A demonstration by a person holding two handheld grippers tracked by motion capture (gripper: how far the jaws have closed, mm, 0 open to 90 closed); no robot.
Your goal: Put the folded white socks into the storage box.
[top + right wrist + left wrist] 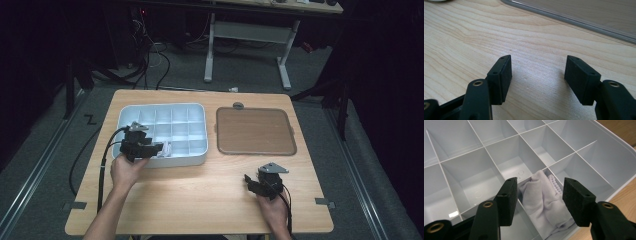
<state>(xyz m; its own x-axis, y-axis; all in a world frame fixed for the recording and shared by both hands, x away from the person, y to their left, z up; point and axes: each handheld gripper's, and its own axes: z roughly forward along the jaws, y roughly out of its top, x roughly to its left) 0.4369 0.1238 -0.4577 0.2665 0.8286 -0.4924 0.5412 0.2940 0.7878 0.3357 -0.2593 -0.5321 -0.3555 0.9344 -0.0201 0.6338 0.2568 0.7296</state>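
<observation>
White cloth (543,201) lies in tray (614,150) compartment beneath open left gripper (539,200).

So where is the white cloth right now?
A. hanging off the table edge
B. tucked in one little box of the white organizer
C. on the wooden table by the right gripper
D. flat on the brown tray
B: the white cloth sits bunched in one compartment at the near edge of the organizer, between the open jaws of the left gripper, whose pads stand clear of it.

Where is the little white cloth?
The white cloth lies in a near-edge compartment of the grey divided tray, table's left side, under the open left gripper.
</observation>
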